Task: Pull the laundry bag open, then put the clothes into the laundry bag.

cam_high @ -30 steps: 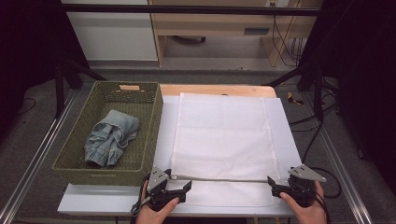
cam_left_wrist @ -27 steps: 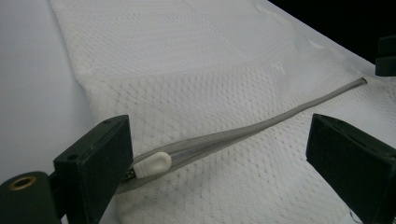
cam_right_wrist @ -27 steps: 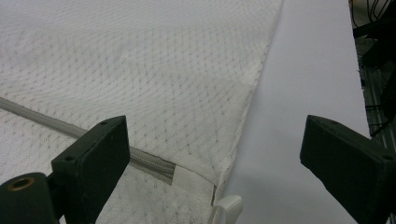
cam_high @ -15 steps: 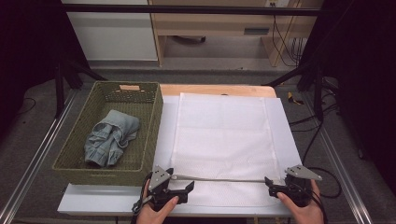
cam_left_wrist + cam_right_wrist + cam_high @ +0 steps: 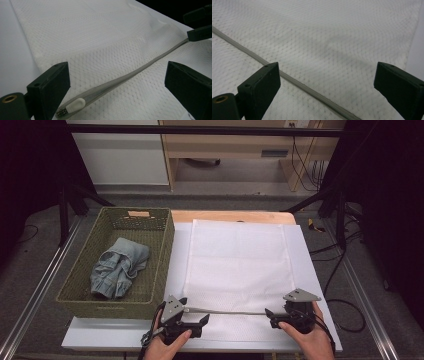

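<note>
Both tongs sit wide open at the near edge of the bench, left tongs [image 5: 192,322] and right tongs [image 5: 281,317] holding nothing. Between them runs the grey zipper [image 5: 225,311] of the white mesh bag [image 5: 239,265], which lies flat on the bench [image 5: 310,285]; its white pull [image 5: 75,104] lies just inside the left tongs' left jaw, and the strip crosses beside the right tongs' left jaw. Off to the left, a wicker basket [image 5: 165,245] holds folded jeans [image 5: 119,267].

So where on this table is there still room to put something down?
Free: the white mesh bag beyond its zipper, and the bare table strip along its right edge. Crowded: the near edge with the left gripper and right gripper, and the basket holding jeans.
</note>
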A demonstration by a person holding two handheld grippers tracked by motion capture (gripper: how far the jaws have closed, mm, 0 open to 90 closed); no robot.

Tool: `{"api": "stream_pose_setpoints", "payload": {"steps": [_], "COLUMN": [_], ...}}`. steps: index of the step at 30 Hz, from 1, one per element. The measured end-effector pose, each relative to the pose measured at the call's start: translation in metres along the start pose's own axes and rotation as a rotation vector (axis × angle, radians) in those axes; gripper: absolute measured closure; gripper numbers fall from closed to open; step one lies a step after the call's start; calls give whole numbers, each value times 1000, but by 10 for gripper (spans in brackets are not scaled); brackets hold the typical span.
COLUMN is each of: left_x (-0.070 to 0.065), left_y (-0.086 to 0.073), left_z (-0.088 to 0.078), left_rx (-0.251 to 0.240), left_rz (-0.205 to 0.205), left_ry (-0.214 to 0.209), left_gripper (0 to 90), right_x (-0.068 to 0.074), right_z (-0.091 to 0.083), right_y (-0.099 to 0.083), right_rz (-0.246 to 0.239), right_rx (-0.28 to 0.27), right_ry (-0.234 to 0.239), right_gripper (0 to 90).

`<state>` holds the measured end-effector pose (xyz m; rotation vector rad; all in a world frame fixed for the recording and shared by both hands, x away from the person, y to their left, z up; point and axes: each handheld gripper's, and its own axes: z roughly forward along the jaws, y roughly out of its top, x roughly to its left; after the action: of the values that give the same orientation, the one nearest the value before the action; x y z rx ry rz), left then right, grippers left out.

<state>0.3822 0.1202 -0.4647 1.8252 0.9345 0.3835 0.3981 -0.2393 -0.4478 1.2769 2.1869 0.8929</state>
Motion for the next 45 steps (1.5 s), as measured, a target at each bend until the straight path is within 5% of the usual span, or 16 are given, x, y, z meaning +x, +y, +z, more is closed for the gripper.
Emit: {"api": "stream_pose_setpoints", "payload": {"steps": [7, 11, 19, 24, 28, 34, 45], "left_x": [-2, -6, -9, -9, -16, -25, -16], "left_y": [-3, -6, -9, -12, -20, -22, -21], "left_z": [1, -2, -12, -12, -6, -1, -6], "left_rx": [22, 33, 45, 54, 62, 77, 65], "left_rz": [16, 15, 54, 42, 23, 56, 40], "left_ry": [1, 4, 37, 47, 86, 77, 107], "left_gripper": [56, 56, 46, 51, 77, 77, 104], "right_x": [6, 11, 32, 46, 53, 58, 71], "right_z": [5, 12, 24, 31, 37, 45, 50], "right_y": [18, 31, 51, 60, 63, 63, 57], "right_rz": [-25, -37, -156, -206, -232, -236, -314], "right_rx": [19, 41, 63, 83, 99, 128, 86], "right_ry": [33, 94, 167, 212, 238, 249, 319], "right_gripper": [82, 90, 140, 218, 255, 281, 463]}}
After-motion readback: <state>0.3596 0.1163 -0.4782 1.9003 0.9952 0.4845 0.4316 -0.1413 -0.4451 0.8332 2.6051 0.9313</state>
